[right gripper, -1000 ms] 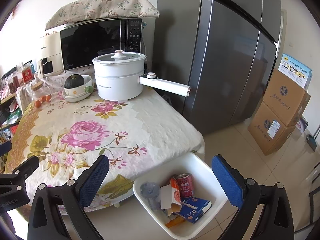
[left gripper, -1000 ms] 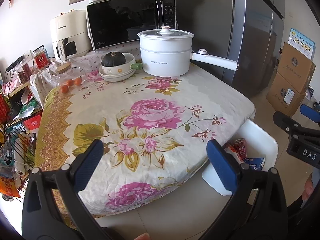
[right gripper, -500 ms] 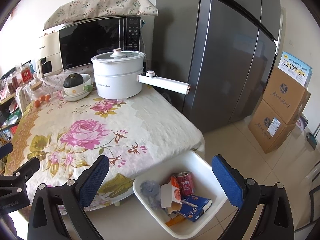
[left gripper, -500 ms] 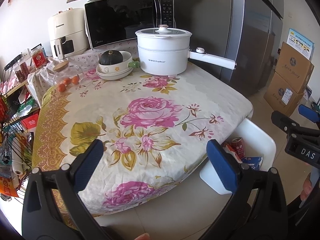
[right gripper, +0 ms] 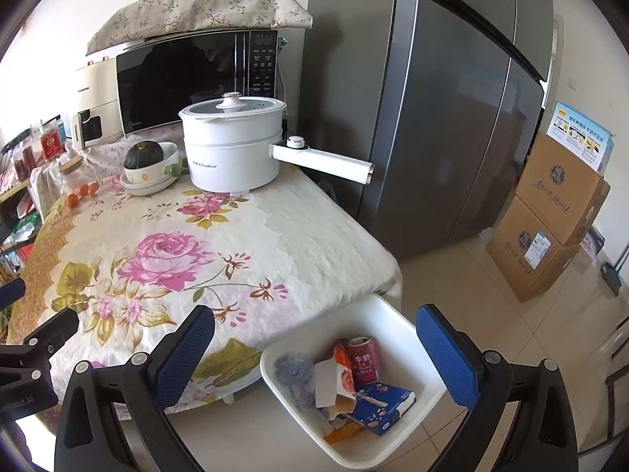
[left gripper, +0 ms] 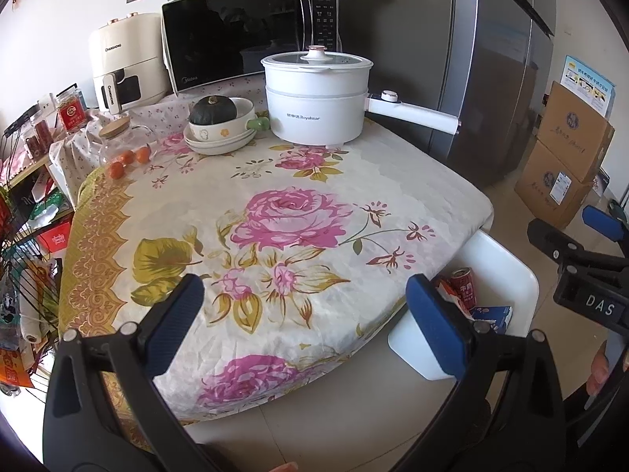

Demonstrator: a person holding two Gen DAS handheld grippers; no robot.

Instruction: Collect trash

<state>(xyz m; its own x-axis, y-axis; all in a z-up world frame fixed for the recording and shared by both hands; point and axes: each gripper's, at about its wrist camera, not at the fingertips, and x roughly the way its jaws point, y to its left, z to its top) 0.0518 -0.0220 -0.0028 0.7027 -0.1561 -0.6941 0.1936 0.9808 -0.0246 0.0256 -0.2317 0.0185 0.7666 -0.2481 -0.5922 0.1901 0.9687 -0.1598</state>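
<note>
A white bin (right gripper: 412,334) stands on the floor at the table's near right corner. In it lie a red milk can (right gripper: 363,358), a blue carton (right gripper: 383,403), an orange-and-white wrapper (right gripper: 340,369) and a clear plastic piece (right gripper: 293,371). The can (left gripper: 463,283) and the bin (left gripper: 507,267) also show in the left wrist view. My right gripper (right gripper: 314,350) hangs open above the bin's near left rim, holding nothing. My left gripper (left gripper: 304,314) is open over the table's front edge, holding nothing.
A floral cloth covers the table (left gripper: 275,204). At its back stand a white electric pot (left gripper: 316,98) with a long handle (right gripper: 326,161), a bowl with a squash (left gripper: 218,118), a glass jar (left gripper: 122,141), a microwave (left gripper: 251,31). A fridge (right gripper: 452,118) and cardboard boxes (right gripper: 550,216) are right.
Both views have crept slightly forward toward the table. Both grippers stay open; the trash in the bin has not moved.
</note>
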